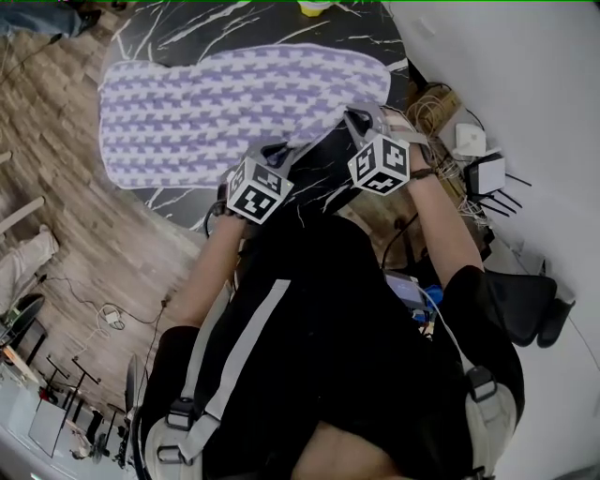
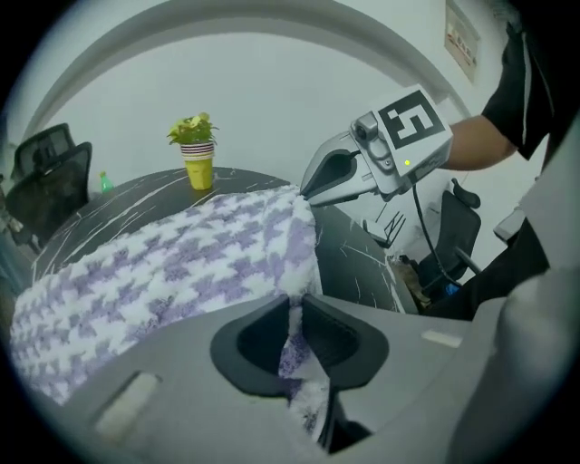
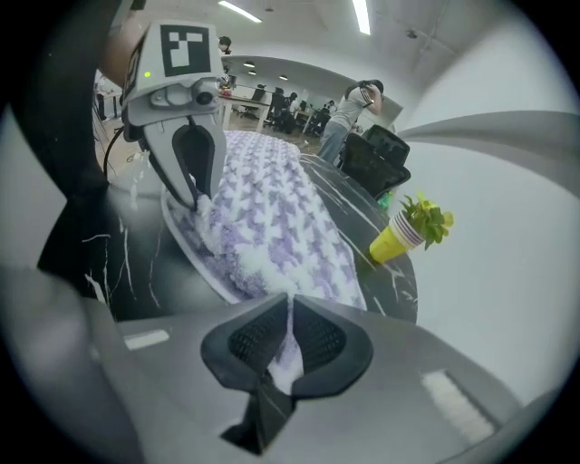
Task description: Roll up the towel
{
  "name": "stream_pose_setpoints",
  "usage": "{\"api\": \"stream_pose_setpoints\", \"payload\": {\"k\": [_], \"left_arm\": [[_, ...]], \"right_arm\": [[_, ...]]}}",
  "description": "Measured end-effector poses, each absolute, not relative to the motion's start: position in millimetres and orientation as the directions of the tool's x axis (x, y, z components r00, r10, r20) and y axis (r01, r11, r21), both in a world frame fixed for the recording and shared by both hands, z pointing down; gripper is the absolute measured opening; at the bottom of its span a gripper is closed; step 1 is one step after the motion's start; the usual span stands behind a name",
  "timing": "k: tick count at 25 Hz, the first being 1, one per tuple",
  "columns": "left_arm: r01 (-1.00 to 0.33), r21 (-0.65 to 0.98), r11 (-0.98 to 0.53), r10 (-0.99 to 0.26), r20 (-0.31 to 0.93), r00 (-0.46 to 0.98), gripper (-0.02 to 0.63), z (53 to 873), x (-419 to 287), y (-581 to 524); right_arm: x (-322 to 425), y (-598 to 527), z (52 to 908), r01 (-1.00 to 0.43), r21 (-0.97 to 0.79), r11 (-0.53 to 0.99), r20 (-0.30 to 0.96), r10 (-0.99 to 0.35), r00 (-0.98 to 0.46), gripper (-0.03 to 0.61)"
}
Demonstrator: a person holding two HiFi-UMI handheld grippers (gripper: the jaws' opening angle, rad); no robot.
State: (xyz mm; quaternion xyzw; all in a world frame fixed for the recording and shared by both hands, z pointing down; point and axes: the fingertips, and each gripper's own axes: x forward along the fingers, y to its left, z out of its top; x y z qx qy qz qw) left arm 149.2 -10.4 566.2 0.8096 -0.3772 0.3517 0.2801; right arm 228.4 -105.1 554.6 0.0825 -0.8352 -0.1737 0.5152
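- Dark marbled table (image 1: 178,28): the purple-and-white towel (image 1: 225,103) lies spread flat on it, with bare tabletop showing along its far side.
- Both forearms reach forward side by side, the grippers tilted downward.
- Left gripper (image 2: 294,328) and right gripper (image 3: 288,337) each pinch the towel's near edge.
- A yellow plant cup (image 2: 198,163) stands beyond the towel.

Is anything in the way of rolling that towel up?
Nothing visible. The left hand-held gripper and right hand-held gripper pinch the towel by its near edge; the yellow plant cup stands off it, past the far end.
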Motion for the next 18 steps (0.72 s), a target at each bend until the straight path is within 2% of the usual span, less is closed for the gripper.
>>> {"api": "stream_pose_setpoints", "payload": {"k": [6, 15, 18], "left_arm": [[-0.868, 0.216, -0.447, -0.484, 0.758, 0.438, 0.052, 557.7, 88.5, -31.7], [-0.882, 0.207, -0.423, -0.458, 0.791, 0.406, 0.062, 578.2, 55.2, -39.6], [-0.889, 0.195, -0.414, -0.459, 0.799, 0.389, 0.080, 582.2, 47.2, -40.3]], "right_arm": [[160.2, -138.5, 538.9, 0.120, 0.438, 0.891, 0.806, -0.329, -0.492, 0.025], [100.4, -159.1, 564.4, 0.222, 0.459, 0.860, 0.827, -0.323, -0.461, 0.029], [97.4, -167.9, 578.0, 0.212, 0.457, 0.864, 0.835, -0.334, -0.437, 0.101]]}}
